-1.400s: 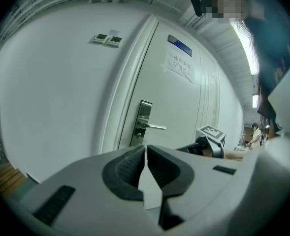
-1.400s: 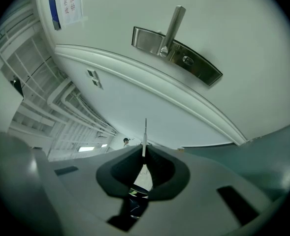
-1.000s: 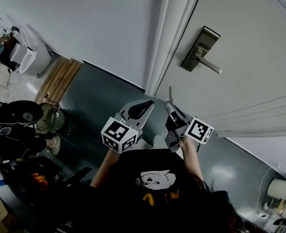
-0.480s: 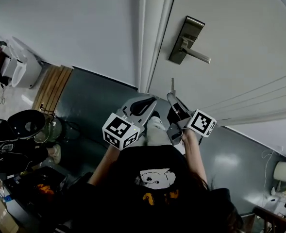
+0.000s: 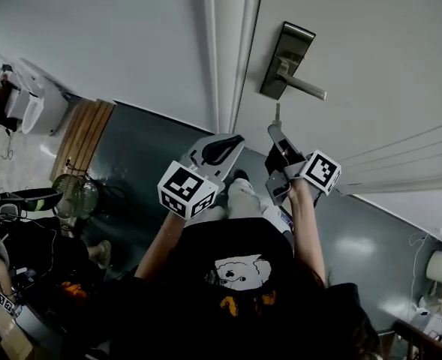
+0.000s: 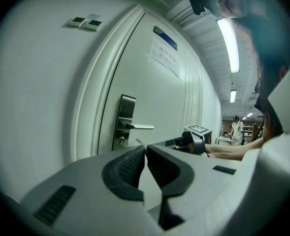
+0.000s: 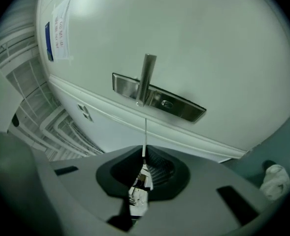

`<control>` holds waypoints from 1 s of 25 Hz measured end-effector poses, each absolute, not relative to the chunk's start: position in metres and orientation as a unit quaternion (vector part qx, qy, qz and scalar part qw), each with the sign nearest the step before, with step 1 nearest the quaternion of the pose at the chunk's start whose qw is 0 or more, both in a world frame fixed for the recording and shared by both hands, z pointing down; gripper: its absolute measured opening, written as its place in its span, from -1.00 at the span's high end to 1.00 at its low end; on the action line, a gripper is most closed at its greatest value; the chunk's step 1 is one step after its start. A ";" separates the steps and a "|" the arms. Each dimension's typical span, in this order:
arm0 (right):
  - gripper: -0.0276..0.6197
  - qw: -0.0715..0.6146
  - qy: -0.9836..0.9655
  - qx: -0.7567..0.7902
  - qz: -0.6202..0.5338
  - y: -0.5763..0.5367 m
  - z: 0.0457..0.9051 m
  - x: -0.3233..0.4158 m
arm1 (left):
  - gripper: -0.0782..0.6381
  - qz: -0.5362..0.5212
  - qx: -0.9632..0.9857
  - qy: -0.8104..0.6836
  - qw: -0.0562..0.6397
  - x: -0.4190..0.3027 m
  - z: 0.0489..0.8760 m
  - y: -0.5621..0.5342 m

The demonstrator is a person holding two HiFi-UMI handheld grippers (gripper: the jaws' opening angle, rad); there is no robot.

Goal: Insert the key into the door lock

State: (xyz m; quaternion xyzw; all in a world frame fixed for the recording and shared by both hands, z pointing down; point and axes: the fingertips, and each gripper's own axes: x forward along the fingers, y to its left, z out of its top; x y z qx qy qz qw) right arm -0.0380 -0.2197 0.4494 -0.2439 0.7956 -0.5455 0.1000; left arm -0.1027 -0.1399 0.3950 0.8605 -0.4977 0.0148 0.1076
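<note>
Before me at the door (image 5: 371, 58), my right tool (image 5: 274, 131) is clamped on the key (image 5: 278, 114), jaws pinched on its head so that the thin blade sticks straight out past the tips. The blade points up at the lock (image 5: 287, 60), a long metal plate on the door with a handle (image 5: 305, 88) jutting from it. In the right gripper view the key (image 7: 145, 134) runs up from between the jaws of the right tool (image 7: 145, 156), and its tip stops just short of the lock (image 7: 181, 108), not touching it. The tip lines up with the foot of the handle (image 7: 146, 77), while the small round keyhole (image 7: 167, 103) sits a little to one side of that line.

My left tool (image 5: 224, 147) hangs beside the right one, near the door frame (image 5: 228, 51) and lower than the lock. In the left gripper view its jaws are pressed together with nothing between them; past the left tool (image 6: 145, 151) I see the lock (image 6: 125, 124) and the right tool (image 6: 184, 142) reaching toward it. Below both tools lies the grey floor (image 5: 145, 156).
</note>
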 end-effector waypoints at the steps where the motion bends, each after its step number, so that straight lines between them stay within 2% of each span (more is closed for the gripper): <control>1: 0.85 0.107 0.792 -0.242 -0.551 -0.224 0.449 -0.040 | 0.73 0.015 0.861 -0.496 0.106 -0.102 0.393 -0.141; 9: 0.85 0.137 0.782 -0.248 -0.555 -0.252 0.452 -0.045 | 0.73 0.017 0.872 -0.482 0.085 -0.089 0.383 -0.134; 25: 0.85 0.169 0.750 -0.230 -0.597 -0.304 0.479 -0.059 | 0.73 0.033 0.865 -0.491 0.100 -0.096 0.403 -0.151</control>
